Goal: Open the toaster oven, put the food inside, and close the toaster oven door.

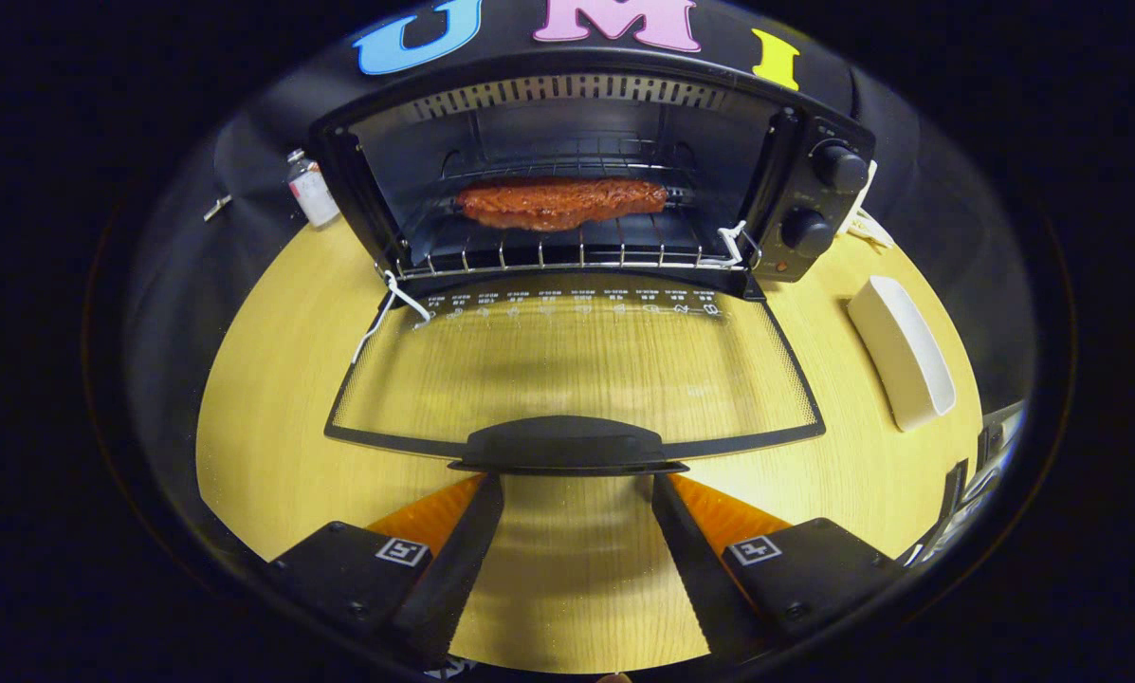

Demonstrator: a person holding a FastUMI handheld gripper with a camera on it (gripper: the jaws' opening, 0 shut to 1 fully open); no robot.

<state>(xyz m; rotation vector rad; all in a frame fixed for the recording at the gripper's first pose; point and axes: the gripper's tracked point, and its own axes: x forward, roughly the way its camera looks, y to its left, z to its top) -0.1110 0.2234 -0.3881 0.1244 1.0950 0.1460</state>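
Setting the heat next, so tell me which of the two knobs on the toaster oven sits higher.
The upper knob, near the control panel's top corner. The lower knob sits beneath it, just above a small orange light. The gripper is open at the door handle.

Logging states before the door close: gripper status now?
Gripper: open, holding nothing; its fingers sit just short of the handle of the toaster oven's lowered door, one toward each end, not pressing it.

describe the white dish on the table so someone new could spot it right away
Start at the toaster oven on the wooden table. Off its knob side, beyond the open gripper, lies a white dish: long, shallow, empty, the sole pale oblong there.
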